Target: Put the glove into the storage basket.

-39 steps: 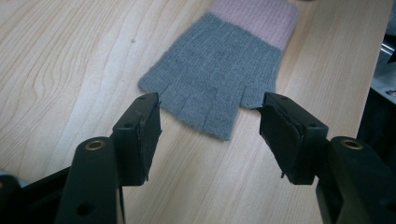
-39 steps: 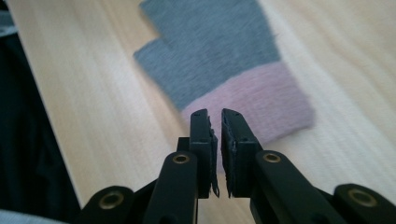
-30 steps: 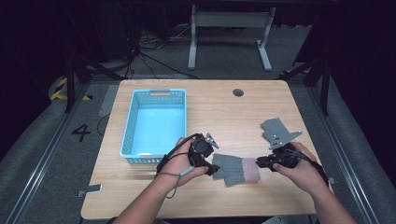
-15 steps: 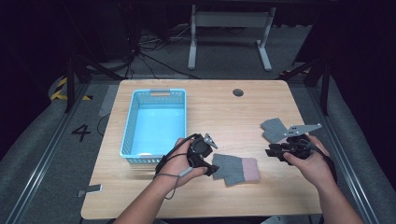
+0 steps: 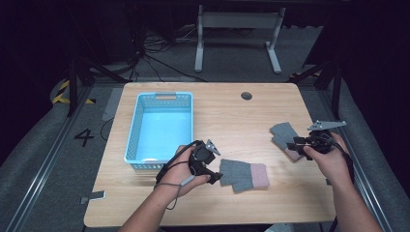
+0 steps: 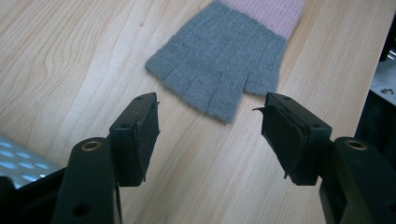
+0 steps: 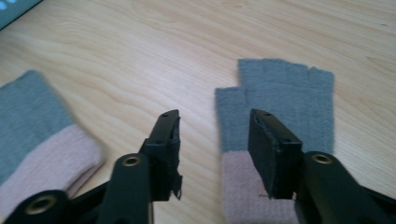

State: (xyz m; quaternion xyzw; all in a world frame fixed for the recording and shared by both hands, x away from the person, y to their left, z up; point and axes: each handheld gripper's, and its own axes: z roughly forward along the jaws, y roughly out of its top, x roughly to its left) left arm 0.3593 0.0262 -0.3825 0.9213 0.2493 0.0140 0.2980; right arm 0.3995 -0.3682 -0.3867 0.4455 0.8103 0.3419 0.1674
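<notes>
High view, from left to right: I see the blue basket [image 5: 162, 126] on the tabletop [image 5: 232, 111], then my left tool [image 5: 211, 170], wide and empty, just beside the finger end of the near glove [image 5: 243, 174]. Farther right lies the second glove [image 5: 285, 138], and my right tool [image 5: 296, 144] stands over its pink cuff, jaws half apart, holding nothing. For a good grasp I think I should lower the right tool until one jaw slides under the cuff edge, then close slowly. The knit is soft, so a shallow bite may slip.
</notes>
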